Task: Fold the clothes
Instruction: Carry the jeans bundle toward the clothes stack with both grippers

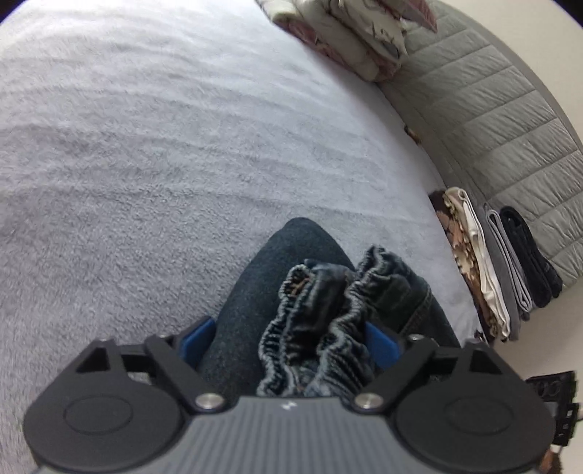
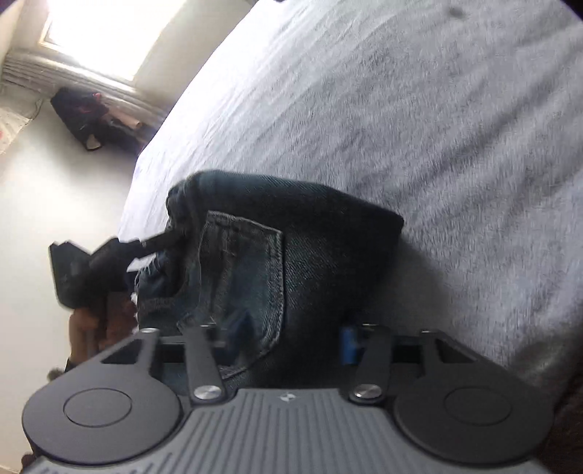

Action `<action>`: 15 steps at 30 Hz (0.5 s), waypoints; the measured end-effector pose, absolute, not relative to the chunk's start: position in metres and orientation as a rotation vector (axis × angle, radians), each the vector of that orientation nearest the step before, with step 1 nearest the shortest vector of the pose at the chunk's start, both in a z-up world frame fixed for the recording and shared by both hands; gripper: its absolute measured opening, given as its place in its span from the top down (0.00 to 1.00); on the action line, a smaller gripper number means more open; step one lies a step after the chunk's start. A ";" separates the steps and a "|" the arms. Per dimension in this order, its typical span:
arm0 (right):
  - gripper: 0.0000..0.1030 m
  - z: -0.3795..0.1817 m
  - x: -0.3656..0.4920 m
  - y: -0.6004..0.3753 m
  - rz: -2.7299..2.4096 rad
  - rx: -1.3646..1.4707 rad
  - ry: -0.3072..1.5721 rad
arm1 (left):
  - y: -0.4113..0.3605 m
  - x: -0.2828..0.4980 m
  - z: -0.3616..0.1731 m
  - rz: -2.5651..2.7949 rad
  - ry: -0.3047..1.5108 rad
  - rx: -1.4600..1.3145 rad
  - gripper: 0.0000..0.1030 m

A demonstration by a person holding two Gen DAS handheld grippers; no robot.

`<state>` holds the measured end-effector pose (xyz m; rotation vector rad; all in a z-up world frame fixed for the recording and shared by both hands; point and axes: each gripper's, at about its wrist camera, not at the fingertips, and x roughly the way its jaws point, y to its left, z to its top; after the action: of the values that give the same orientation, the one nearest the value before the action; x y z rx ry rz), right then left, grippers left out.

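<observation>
Dark blue denim jeans w/ gathered elastic waistband sit bunched on the pale grey fleecy bed cover, folded into a thick bundle. Left gripper is right up against them: its blue-padded fingers stand either side of the waistband ruffles & a dark fold of leg, pinching that wad of denim between them. Cloth fills the whole gap.

From the right wrist view, the right gripper also has the jeans between its fingers; stitched back pocket faces the cam, running down into the gap. One blue pad shows at the right of the fabric, the other is mostly hidden by denim, so it grips the bundle near the pocket side. The left gripper shows at the far end of the same bundle, black fingers poking into the waistband edge, near the edge of the bed.

Beyond: grey quilted headboard along the far side, floral pillows/bedding stacked at the top, and a row of folded clothes — brown floral, cream, grey, black — standing against the headboard. Right cam also catches a bright window & a dark bag on the floor, blurry.
</observation>
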<state>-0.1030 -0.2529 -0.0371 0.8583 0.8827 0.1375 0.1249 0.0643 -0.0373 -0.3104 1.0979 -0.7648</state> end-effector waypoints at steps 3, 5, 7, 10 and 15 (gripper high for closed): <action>0.70 -0.012 -0.096 -0.256 0.181 0.821 0.841 | 0.071 0.109 -0.030 -0.737 1.061 -0.336 0.37; 0.70 0.003 -0.083 -0.260 0.180 0.765 0.831 | 0.077 0.102 -0.030 -0.704 1.072 -0.397 0.40; 0.71 0.015 -0.068 -0.266 0.176 0.724 0.833 | 0.080 0.094 -0.028 -0.673 1.079 -0.447 0.40; 0.70 0.023 -0.044 -0.280 0.167 0.701 0.851 | 0.078 0.084 -0.023 -0.652 1.082 -0.462 0.40; 0.57 0.001 -0.024 -0.284 0.107 0.663 0.925 | 0.074 0.091 -0.022 -0.651 1.100 -0.417 0.26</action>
<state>-0.0244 -0.2845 0.0013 0.6629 0.9247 0.1074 0.0907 0.0735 -0.0217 -0.4173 1.1004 -0.6507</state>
